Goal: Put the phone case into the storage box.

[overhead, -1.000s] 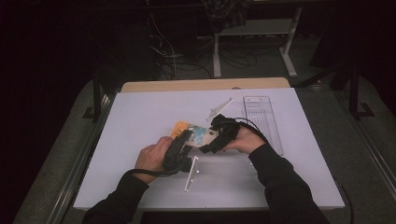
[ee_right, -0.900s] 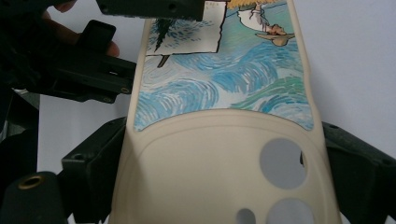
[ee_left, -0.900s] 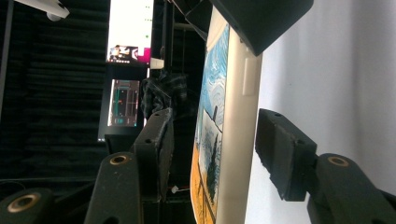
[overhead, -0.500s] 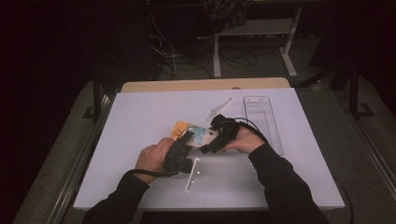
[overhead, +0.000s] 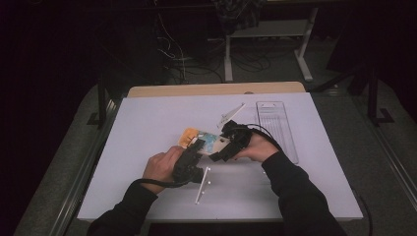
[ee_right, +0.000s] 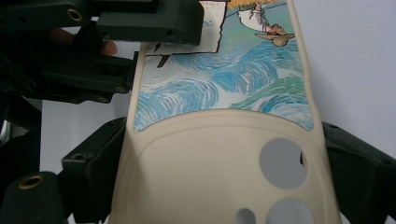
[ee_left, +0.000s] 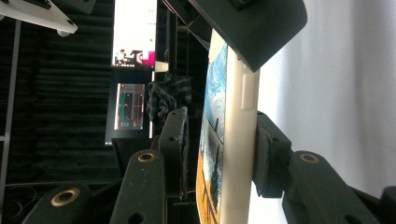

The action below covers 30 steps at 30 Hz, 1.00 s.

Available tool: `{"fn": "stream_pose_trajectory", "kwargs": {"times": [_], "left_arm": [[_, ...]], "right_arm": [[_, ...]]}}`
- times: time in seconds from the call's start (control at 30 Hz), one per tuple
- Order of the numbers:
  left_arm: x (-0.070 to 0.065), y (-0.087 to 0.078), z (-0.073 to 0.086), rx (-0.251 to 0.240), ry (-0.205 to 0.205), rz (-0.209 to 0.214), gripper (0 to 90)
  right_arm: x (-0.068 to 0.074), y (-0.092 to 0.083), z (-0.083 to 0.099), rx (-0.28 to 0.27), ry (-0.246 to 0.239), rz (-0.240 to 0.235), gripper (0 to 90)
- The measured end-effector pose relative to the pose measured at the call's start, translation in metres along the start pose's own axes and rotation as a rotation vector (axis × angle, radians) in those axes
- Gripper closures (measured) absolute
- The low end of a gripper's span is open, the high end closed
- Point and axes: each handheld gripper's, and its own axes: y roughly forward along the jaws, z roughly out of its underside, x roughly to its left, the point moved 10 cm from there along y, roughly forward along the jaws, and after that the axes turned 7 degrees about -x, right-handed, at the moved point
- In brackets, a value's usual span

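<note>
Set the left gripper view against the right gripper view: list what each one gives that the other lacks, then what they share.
Left gripper view: the phone case edge-on between the jaws of the left gripper, which have just been closing, one pad on its back and the other a little off the printed face; lit monitors in the dark behind. Right gripper view: the case's face, with blue swirl print and camera cut-outs, the right gripper clamping its side edges. Both: the case and the white table.
</note>
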Motion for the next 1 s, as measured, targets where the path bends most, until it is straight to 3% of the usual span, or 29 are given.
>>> {"fn": "stream_pose_trajectory", "kwargs": {"times": [0.6,1.0], "left_arm": [[-0.0011,-0.0010,-0.0005,0.002,0.016,0.011,74.3],[0.0026,-0.0025,-0.0021,-0.006,0.031,0.004,79.2]], "right_arm": [[0.0001,-0.0012,-0.0017,-0.010,0.018,-0.009,9.5],[0.0013,-0.0030,-0.0021,-0.012,0.049,-0.042,8.9]]}}
